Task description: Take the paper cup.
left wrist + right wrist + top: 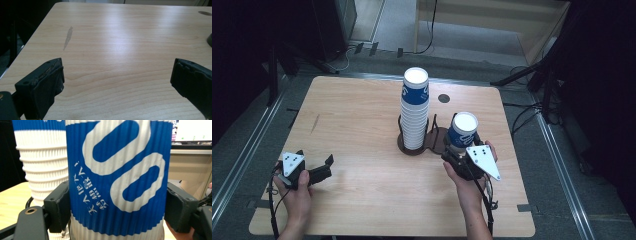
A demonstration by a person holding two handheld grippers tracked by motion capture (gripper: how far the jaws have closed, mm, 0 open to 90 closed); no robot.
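Two grippers, two very different jobs right now. My right gripper is clamped on a single cup — blue and white, ribbed paper — held upright just to the right of the tall stack of cups that stands in the dark holder. My left gripper sits well to the left of the stack, low over the table, jaws spread wide with nothing between them.

What worries me is the squeeze. Paper walls give easily, so I judge that too hard a pinch would dent the cup, and too soft a one would let it slide down or tip. It is also close beside the stack; a careless swing toward it could knock that tall column, which looks easy to topple.

From above I can see the white inside of the cup, the holder's two round seats and how far apart my hands are. The right gripper view gives what that one cannot — the jaw pads pressed against the cup's sides low on the blue band, with the stack right behind. The left gripper view offers bare wood and a grey smear on it.
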